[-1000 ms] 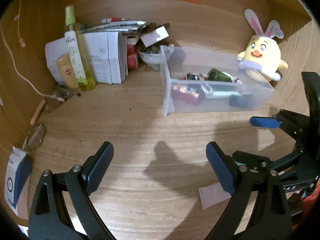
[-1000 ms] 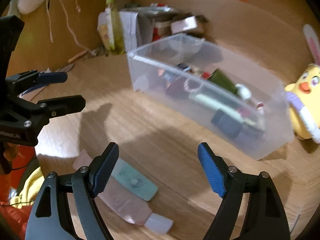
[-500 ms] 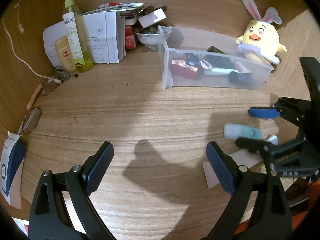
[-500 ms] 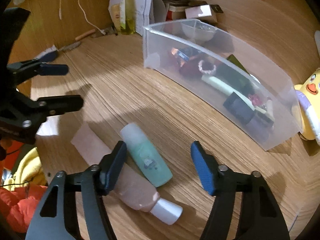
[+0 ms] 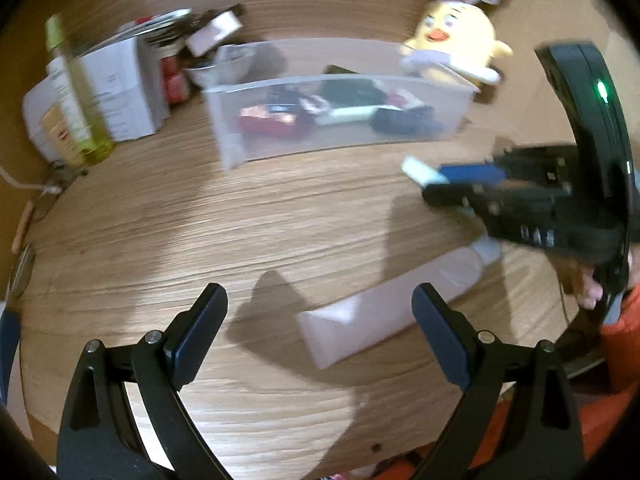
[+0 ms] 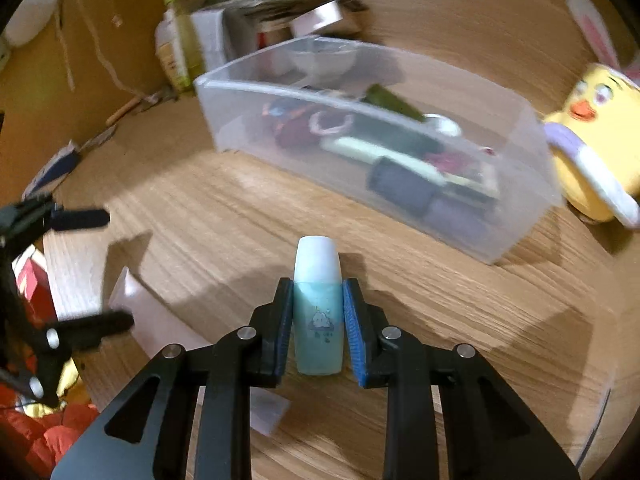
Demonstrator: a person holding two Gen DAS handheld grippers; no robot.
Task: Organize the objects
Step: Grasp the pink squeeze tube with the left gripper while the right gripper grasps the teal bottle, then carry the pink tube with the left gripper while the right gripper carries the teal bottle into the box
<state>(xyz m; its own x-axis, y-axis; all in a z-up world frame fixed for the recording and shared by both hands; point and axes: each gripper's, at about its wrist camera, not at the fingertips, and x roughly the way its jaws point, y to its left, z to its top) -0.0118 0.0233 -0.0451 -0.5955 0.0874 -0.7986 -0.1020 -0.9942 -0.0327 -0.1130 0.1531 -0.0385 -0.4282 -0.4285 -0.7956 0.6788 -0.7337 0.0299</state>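
Observation:
My right gripper [image 6: 318,320] is shut on a small teal bottle [image 6: 318,312] with a white cap, held above the wooden table and pointing toward the clear plastic bin [image 6: 516,216]. The bin holds several small items. In the left wrist view the right gripper [image 5: 444,184] is at the right with the bottle's white cap [image 5: 420,170] sticking out, near the bin [image 5: 232,148]. A pale pink tube [image 5: 384,316] lies on the table between my left gripper's fingers. My left gripper [image 5: 320,336] is open and empty above the table.
A yellow plush chick [image 5: 456,44] with bunny ears stands right of the bin; it also shows in the right wrist view [image 6: 592,136]. A green spray bottle [image 5: 76,92], white boxes [image 5: 120,92] and a bowl [image 5: 224,64] crowd the back left. The table's front edge is close below.
My right gripper has closed on the teal bottle and lifted it off the table toward the bin. My left gripper has shifted right, over the pink tube.

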